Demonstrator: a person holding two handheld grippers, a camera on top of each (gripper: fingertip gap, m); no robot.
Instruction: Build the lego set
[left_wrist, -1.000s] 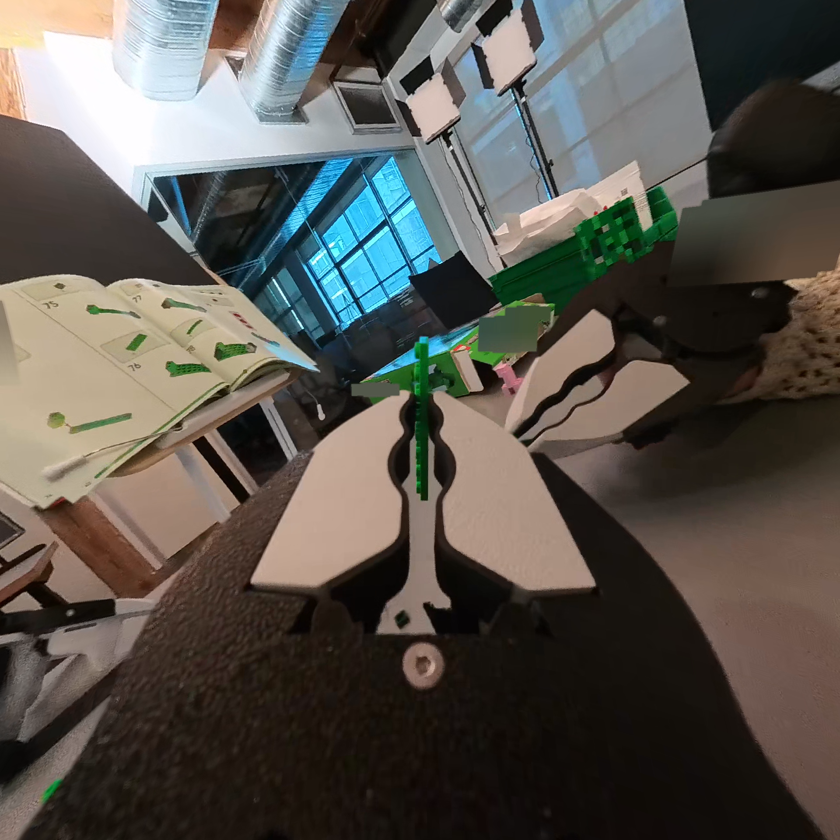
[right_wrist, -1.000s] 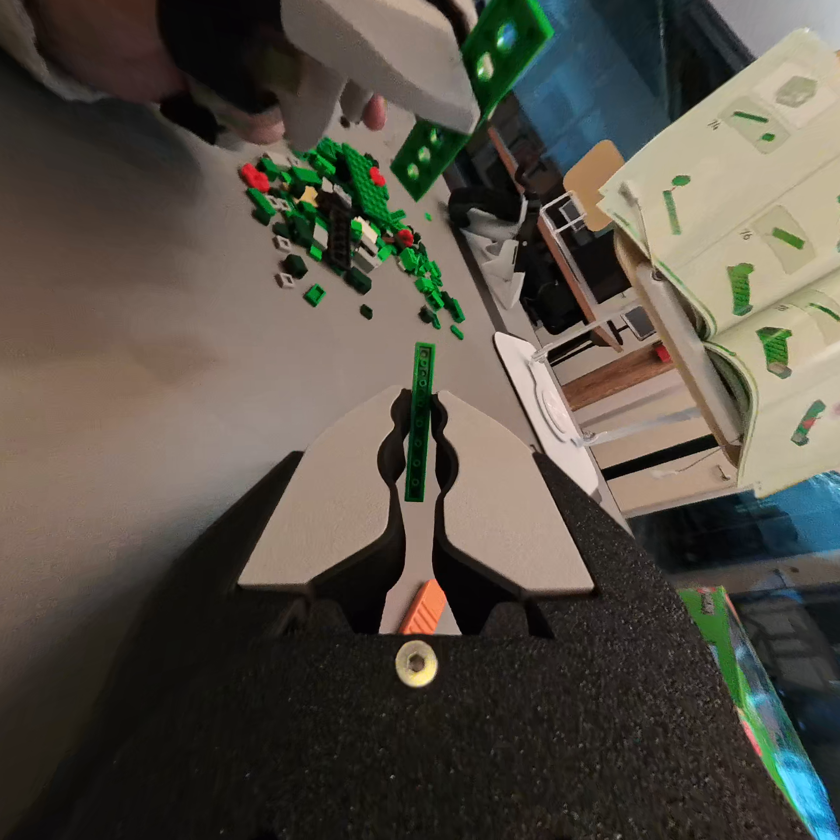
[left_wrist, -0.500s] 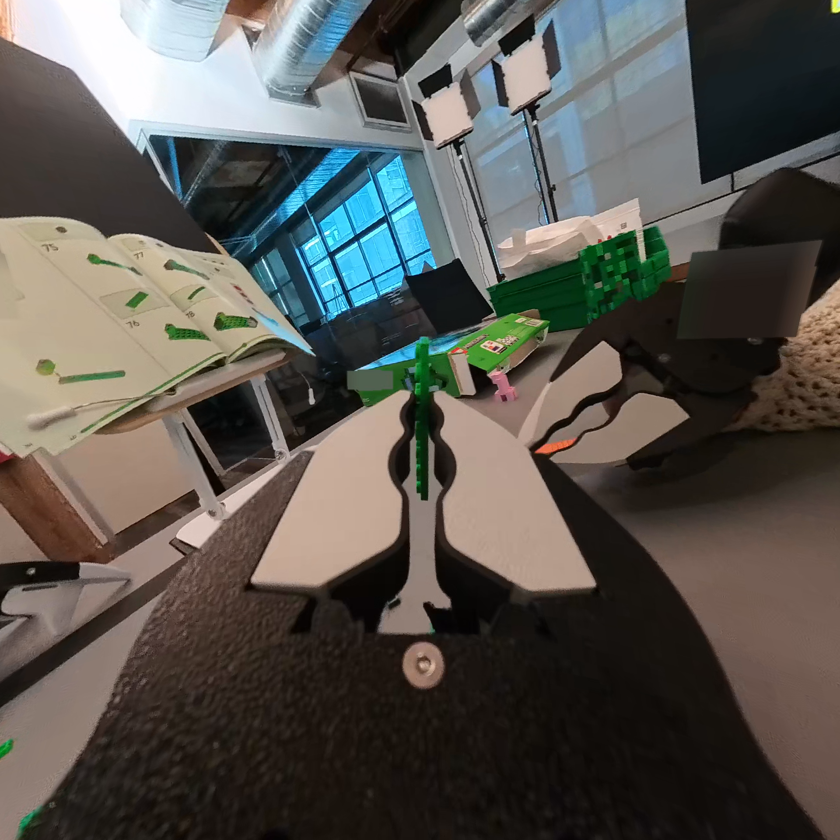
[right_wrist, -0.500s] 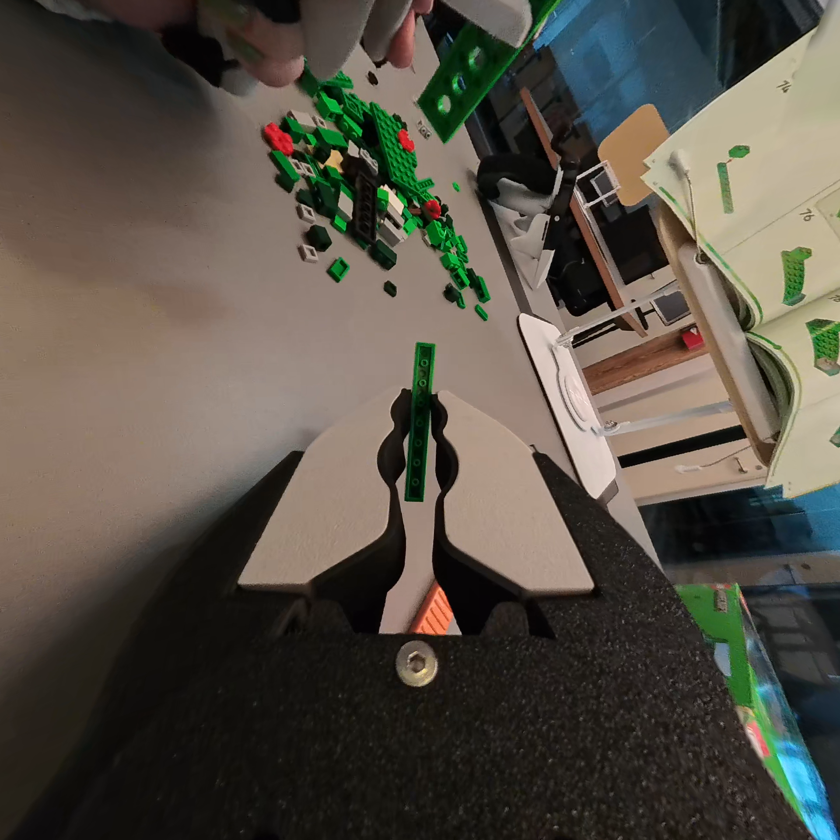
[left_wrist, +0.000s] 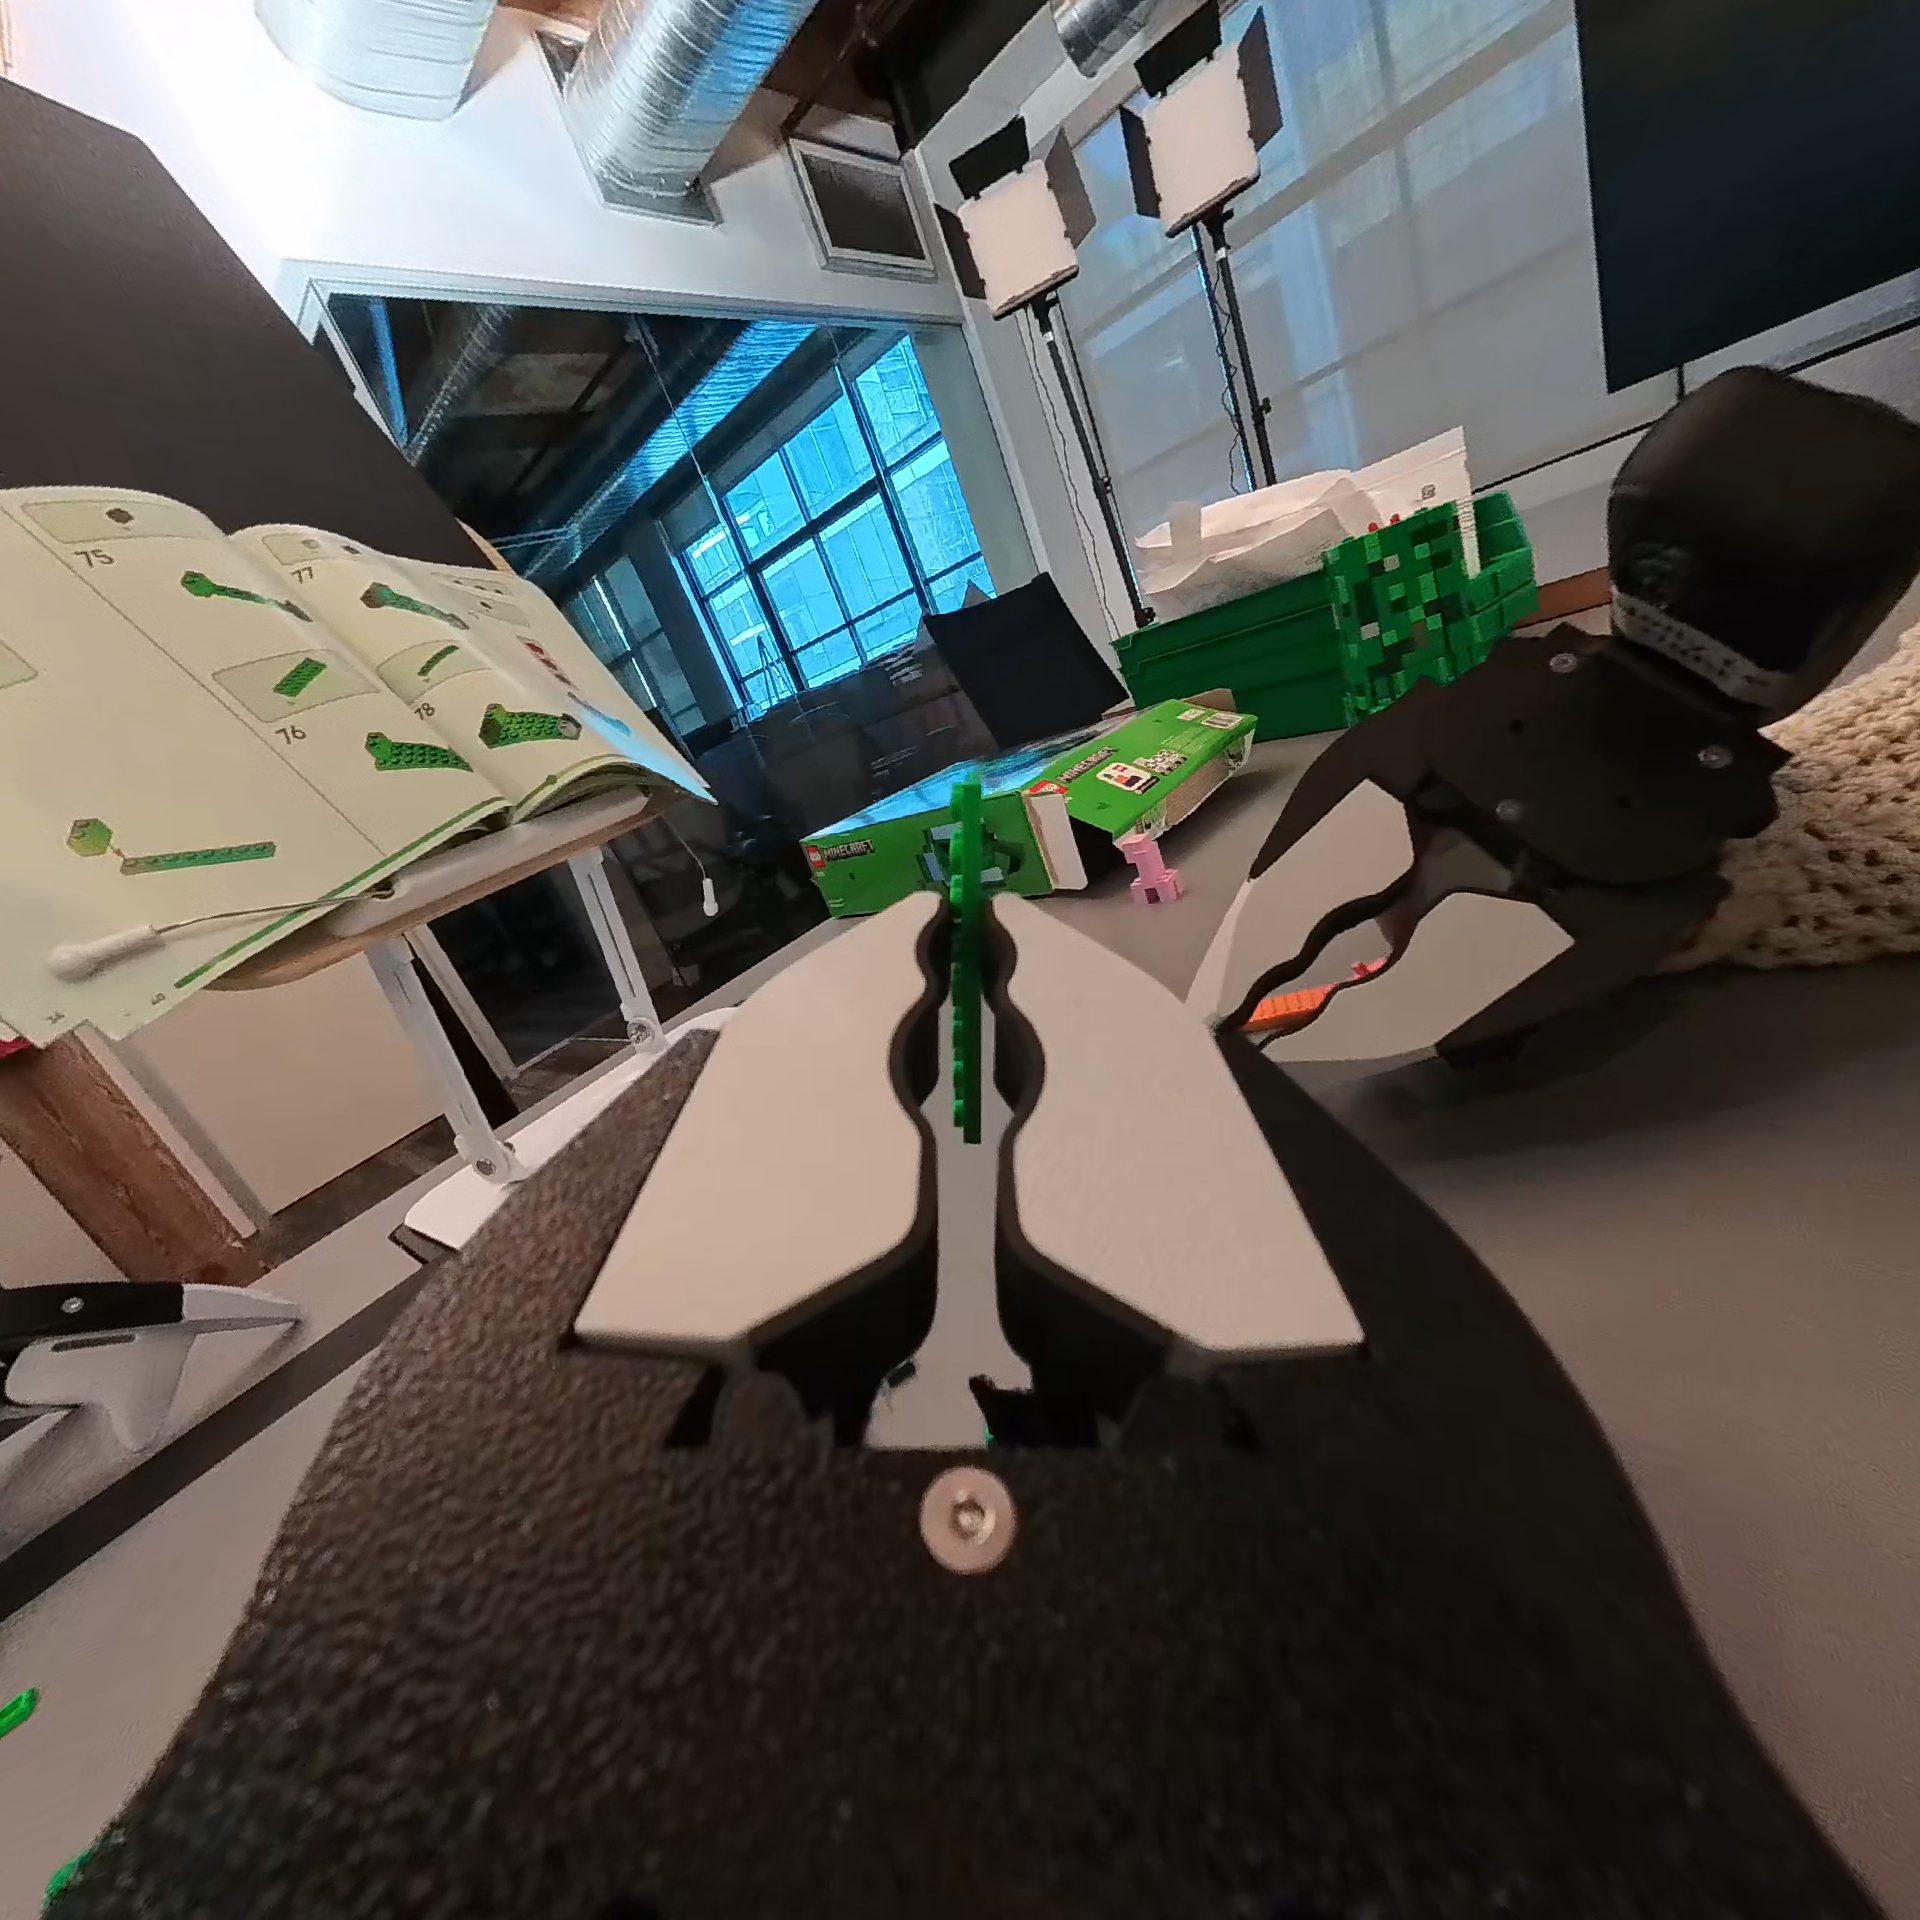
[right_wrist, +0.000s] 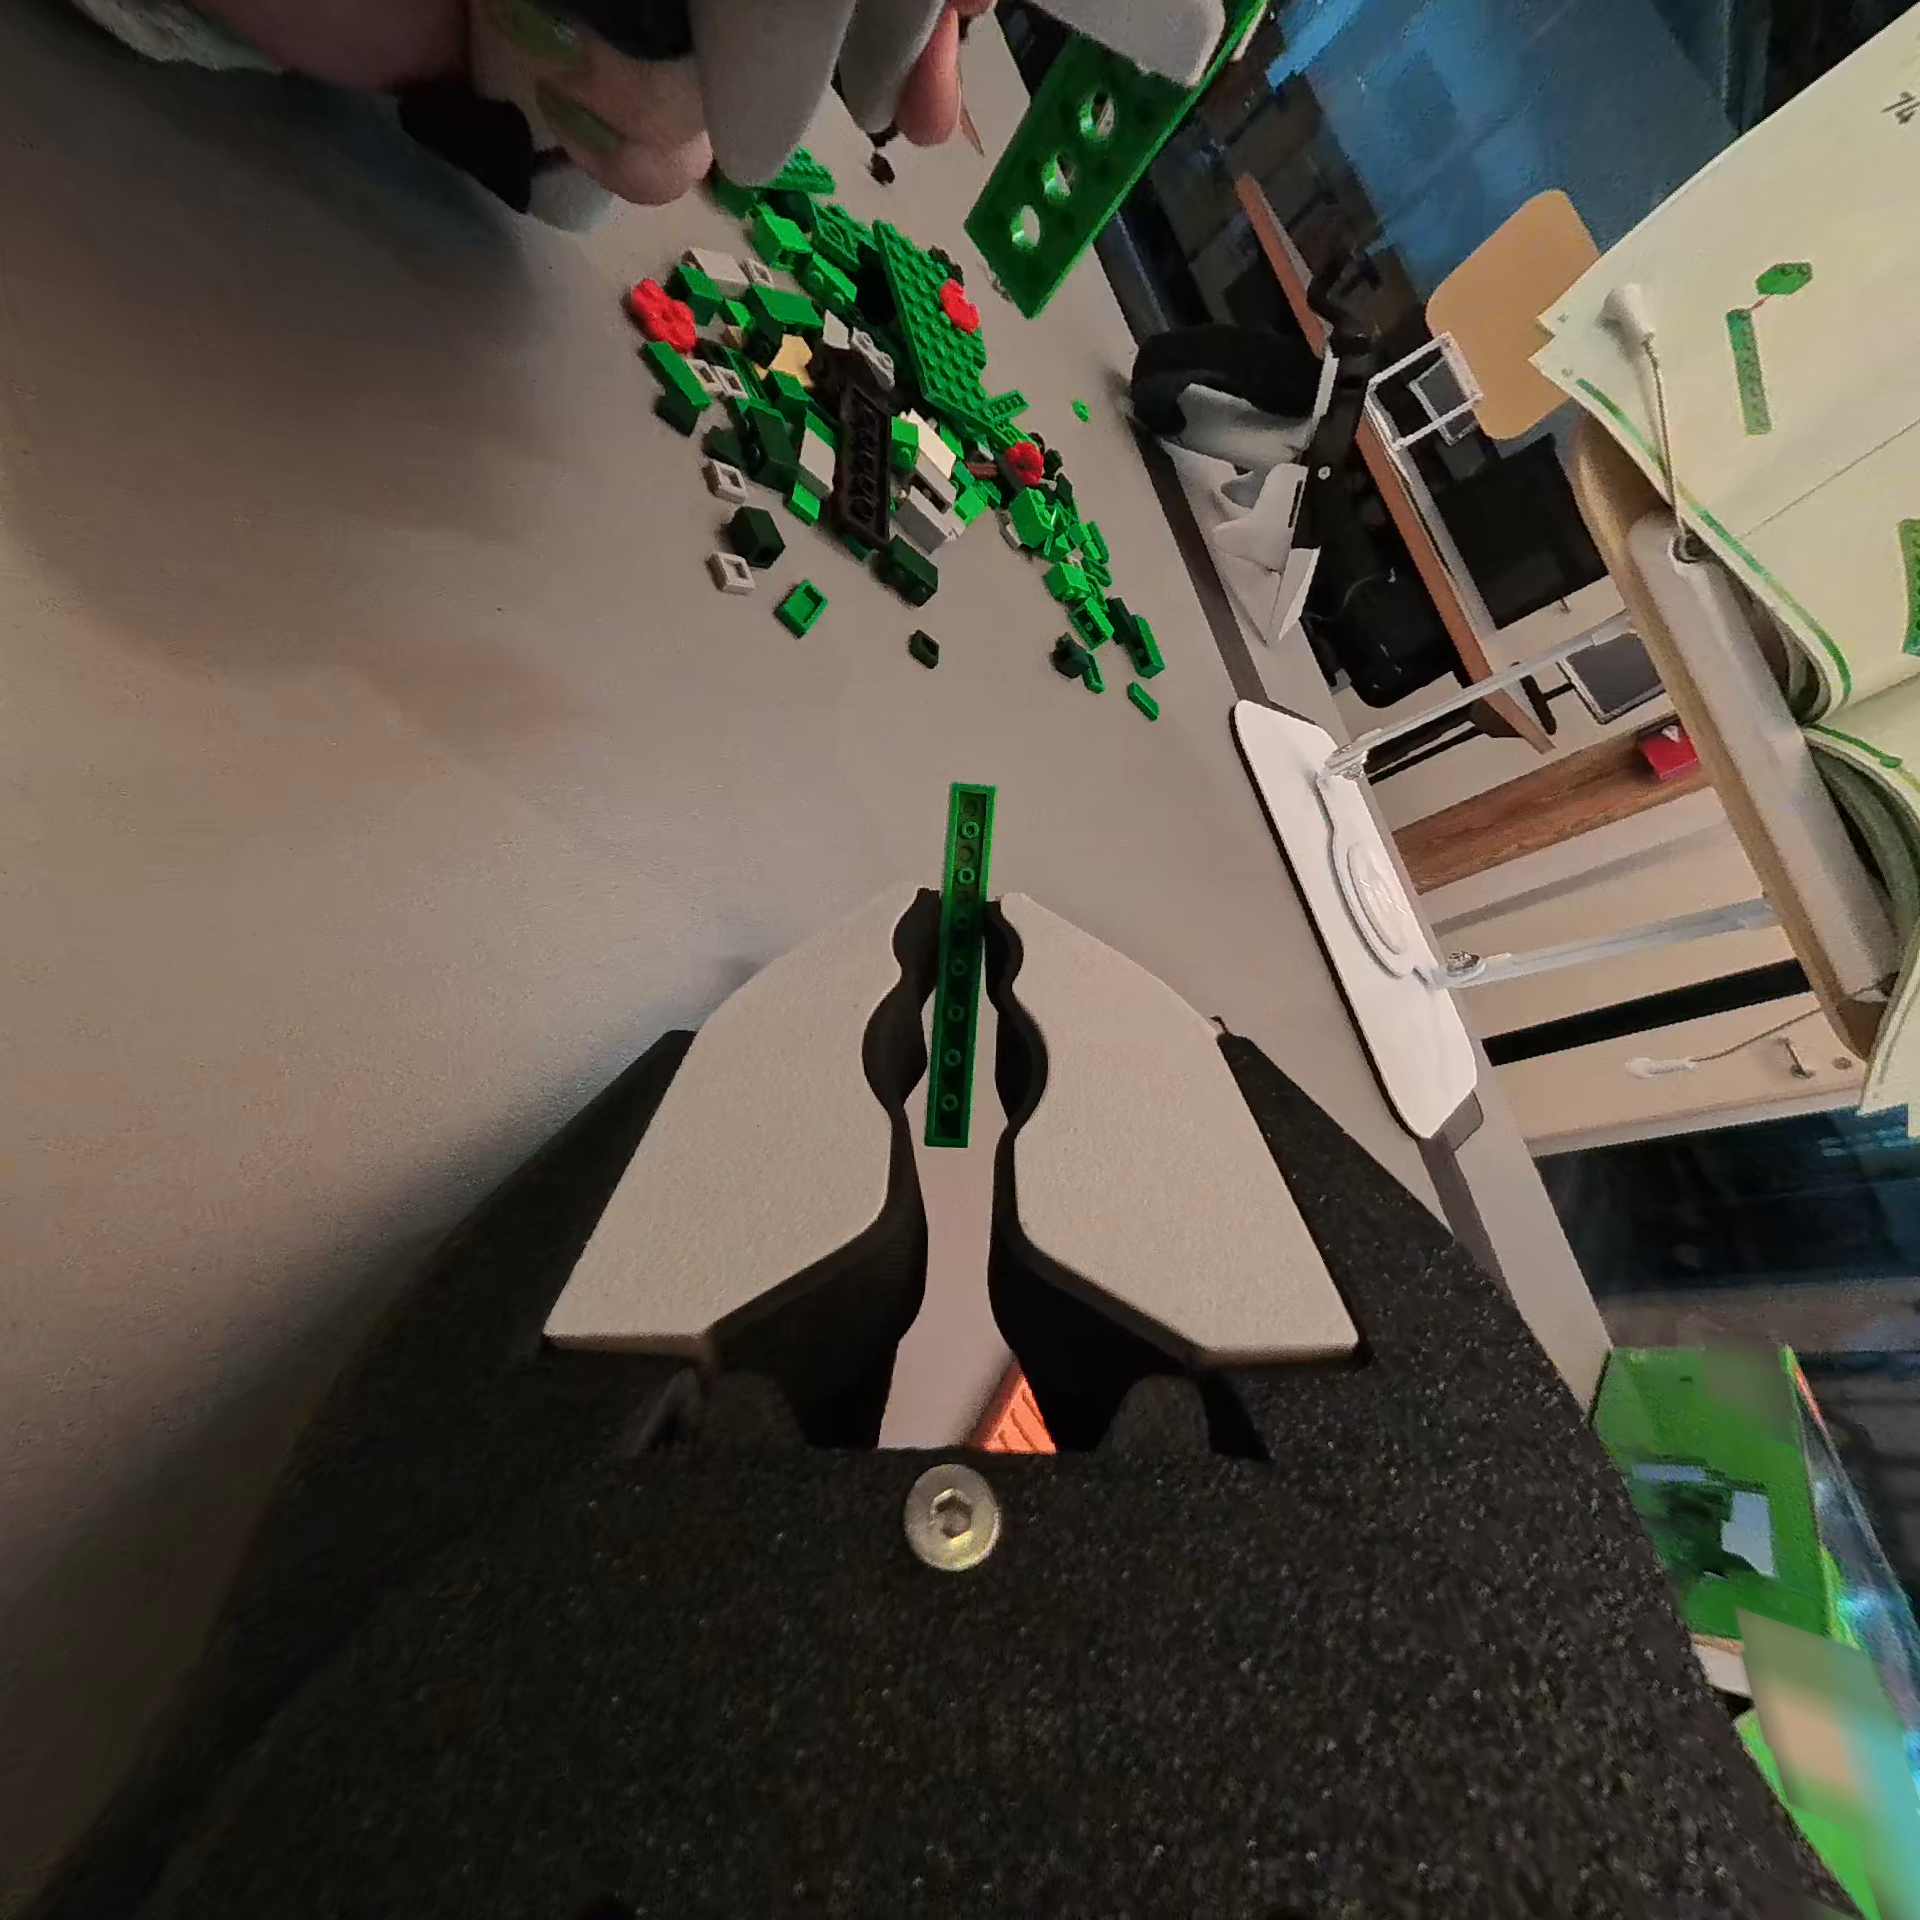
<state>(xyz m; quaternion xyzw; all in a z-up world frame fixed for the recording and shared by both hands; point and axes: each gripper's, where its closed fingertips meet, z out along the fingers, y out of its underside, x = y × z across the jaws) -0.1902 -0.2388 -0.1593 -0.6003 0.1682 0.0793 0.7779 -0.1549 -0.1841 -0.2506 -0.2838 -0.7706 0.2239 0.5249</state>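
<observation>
The left gripper (left_wrist: 971, 935) pinches a plate (left_wrist: 966, 966) edge-on; the right gripper (right_wrist: 961, 904) clamps a strip (right_wrist: 961, 966) (studs probably hidden). Line studs up squarely before pressing.

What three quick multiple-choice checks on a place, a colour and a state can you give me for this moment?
1. Where is the pile of loose bricks?
A. on the grey table
B. in the green box
C. on the open booklet

2. What colour is the strip in the right gripper?
A. red
B. green
C. white

3. What state is the left gripper in?
A. open, empty
B. shut on a green plate
C. shut, empty

Answers: 1 A, the bricks lie scattered on the table. 2 B, the strip is plainly green. 3 B, both jaws press a green plate edge-on.
</observation>
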